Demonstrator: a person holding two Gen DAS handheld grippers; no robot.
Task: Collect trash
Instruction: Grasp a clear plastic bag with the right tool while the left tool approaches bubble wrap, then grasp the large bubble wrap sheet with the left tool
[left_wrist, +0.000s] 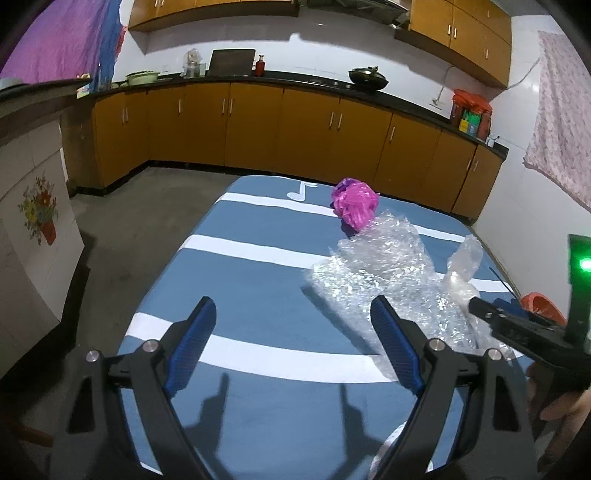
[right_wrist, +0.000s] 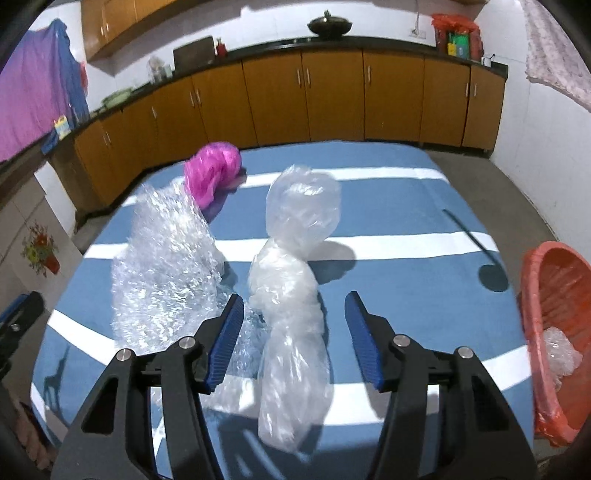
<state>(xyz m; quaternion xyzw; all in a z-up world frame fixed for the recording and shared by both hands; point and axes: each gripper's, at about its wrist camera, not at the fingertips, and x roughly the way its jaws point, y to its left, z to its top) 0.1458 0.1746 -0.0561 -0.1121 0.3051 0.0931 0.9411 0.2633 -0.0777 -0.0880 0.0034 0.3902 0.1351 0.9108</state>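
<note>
On the blue table with white stripes (right_wrist: 388, 206) lie a crumpled clear plastic bag (right_wrist: 295, 295), a sheet of bubble wrap (right_wrist: 166, 273) to its left, and a magenta plastic bag (right_wrist: 216, 170) at the far side. My right gripper (right_wrist: 294, 306) is open, its fingers on either side of the clear bag, not closed on it. My left gripper (left_wrist: 293, 312) is open and empty over the table, left of the bubble wrap (left_wrist: 380, 280); the magenta bag (left_wrist: 355, 201) lies beyond. The right gripper's fingers (left_wrist: 517, 325) show at the right edge there.
An orange bin (right_wrist: 554, 295) lined with a red bag stands at the table's right edge, with a piece of bubble wrap (right_wrist: 559, 350) inside. Orange kitchen cabinets (left_wrist: 258, 125) run along the far wall. A white cabinet with a flower decal (left_wrist: 37, 221) is at left.
</note>
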